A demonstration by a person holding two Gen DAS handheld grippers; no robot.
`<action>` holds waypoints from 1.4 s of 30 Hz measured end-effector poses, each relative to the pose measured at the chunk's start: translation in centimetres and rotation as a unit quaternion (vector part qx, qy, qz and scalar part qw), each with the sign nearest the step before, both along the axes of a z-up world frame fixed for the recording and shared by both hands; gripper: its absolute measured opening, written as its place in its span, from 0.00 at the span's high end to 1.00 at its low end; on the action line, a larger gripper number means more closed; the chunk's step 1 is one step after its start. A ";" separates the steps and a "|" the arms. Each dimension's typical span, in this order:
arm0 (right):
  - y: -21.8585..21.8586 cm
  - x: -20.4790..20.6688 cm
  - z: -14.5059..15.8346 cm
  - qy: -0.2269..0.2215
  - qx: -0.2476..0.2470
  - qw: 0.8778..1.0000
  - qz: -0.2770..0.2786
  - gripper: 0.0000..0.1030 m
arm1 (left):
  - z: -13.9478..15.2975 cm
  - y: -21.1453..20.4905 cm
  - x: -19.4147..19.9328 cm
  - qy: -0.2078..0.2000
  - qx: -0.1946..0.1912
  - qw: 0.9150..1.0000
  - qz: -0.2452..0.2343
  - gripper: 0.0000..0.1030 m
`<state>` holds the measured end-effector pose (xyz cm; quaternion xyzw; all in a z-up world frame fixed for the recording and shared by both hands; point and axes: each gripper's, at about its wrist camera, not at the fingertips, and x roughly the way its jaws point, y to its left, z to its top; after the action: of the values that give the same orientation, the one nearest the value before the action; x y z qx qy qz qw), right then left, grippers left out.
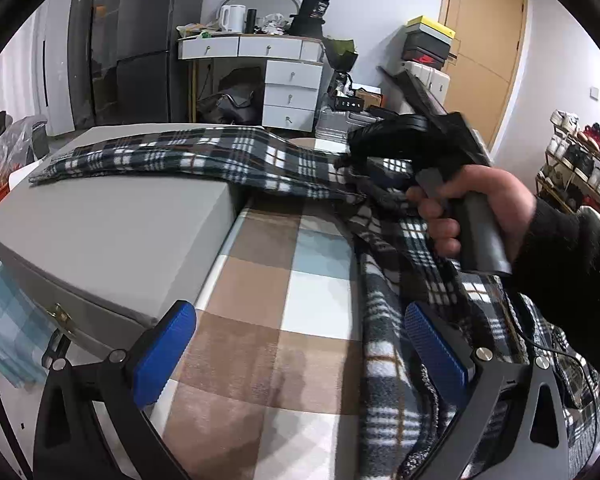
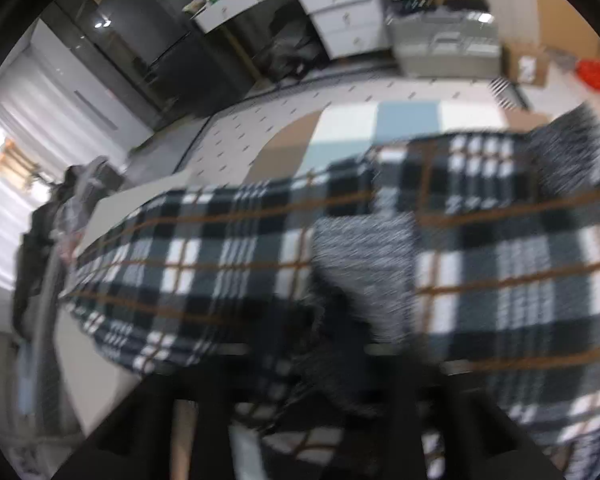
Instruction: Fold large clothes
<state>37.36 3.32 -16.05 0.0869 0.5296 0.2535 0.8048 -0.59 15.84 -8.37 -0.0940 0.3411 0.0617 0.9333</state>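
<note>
The left tool (image 1: 296, 360) stands released, its two blue ribbed pads wide apart with nothing between them. One pad hangs over the edge of a flat grey case (image 1: 112, 236) with a small brass latch; the other blue pad (image 1: 436, 352) lies just beside the rumpled edge of a large fleece garment in black, white and grey plaid with thin brown lines (image 1: 228, 156). The garment is spread across a bed covered with a sheet in big brown, white and pale blue squares (image 1: 268, 292): one long part is laid over the top of the grey case, and the rest is bunched at the right side of the left wrist view, under the person's right hand (image 1: 472, 208). That hand, in a black sleeve (image 1: 572, 264), holds the grey handle of the right tool (image 1: 364, 140), whose dark front end sits down at the bunched cloth.

The right wrist view is badly blurred. It shows the plaid garment (image 2: 228, 248) filling most of the picture, with a speckled grey inner side (image 2: 364, 248) turned up near the middle. The right tool's own fingers are only dark smears at the bottom edge, so whether it is released or grasping cloth cannot be told.

Beyond the bed stand a white desk with drawers (image 1: 276, 72), a dark refrigerator (image 1: 140, 48) and a light wooden door (image 1: 484, 48).
</note>
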 end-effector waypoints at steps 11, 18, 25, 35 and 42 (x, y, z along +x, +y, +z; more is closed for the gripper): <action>-11.8 -11.7 7.8 -0.063 0.220 0.973 -0.003 0.00 | 4.3 8.5 1.7 -0.009 0.000 0.994 0.110 0.01; -17.7 -18.6 8.7 -0.073 0.260 0.963 -0.014 0.00 | 6.4 17.5 3.5 -0.006 -0.083 0.982 0.172 0.01; -19.3 -24.5 9.7 -0.067 0.222 0.973 -0.009 0.00 | 4.4 27.3 4.8 0.024 -0.183 0.947 0.264 0.01; -18.4 -28.8 17.4 -0.147 0.054 0.986 -0.058 0.00 | -0.6 33.6 7.6 0.075 -0.246 0.920 0.296 0.01; -18.6 -28.5 19.3 -0.110 0.102 0.984 -0.092 0.00 | -1.7 34.4 9.1 0.096 -0.263 0.910 0.306 0.10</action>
<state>8.90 -15.26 3.29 0.1883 0.3989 0.2393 0.8650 8.55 50.22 -10.03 -0.4291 0.3872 0.2608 0.7732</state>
